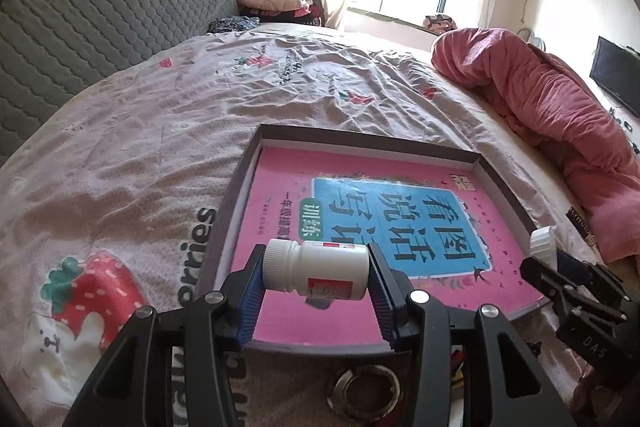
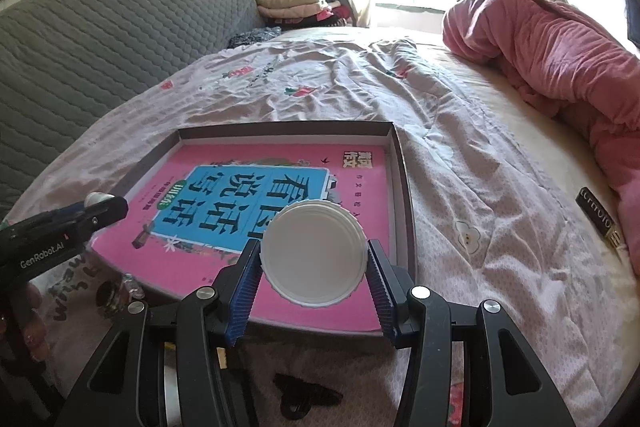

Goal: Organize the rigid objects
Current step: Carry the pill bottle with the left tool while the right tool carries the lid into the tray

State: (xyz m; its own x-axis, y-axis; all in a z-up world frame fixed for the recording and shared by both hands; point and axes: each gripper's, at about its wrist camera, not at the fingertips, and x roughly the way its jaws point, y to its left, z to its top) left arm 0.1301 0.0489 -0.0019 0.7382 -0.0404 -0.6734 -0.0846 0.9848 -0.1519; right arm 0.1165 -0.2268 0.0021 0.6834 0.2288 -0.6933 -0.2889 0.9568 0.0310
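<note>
Left wrist view: left gripper tilted downward, clamping a white bottle sideways above the pink book in the tray.
Right gripper: pinching a white lid over that book.
Writing: "GenRobot.AI" on the left gripper body.

The shallow box lies open at the top on the bed, its low walls the only barrier around the pink book that fills its floor. Left of it and beyond its far wall the sheet lies bare, while a rolled pink quilt blocks the far right side. Near the box's front edge a metal ring and a dark clip clutter the sheet.
</note>
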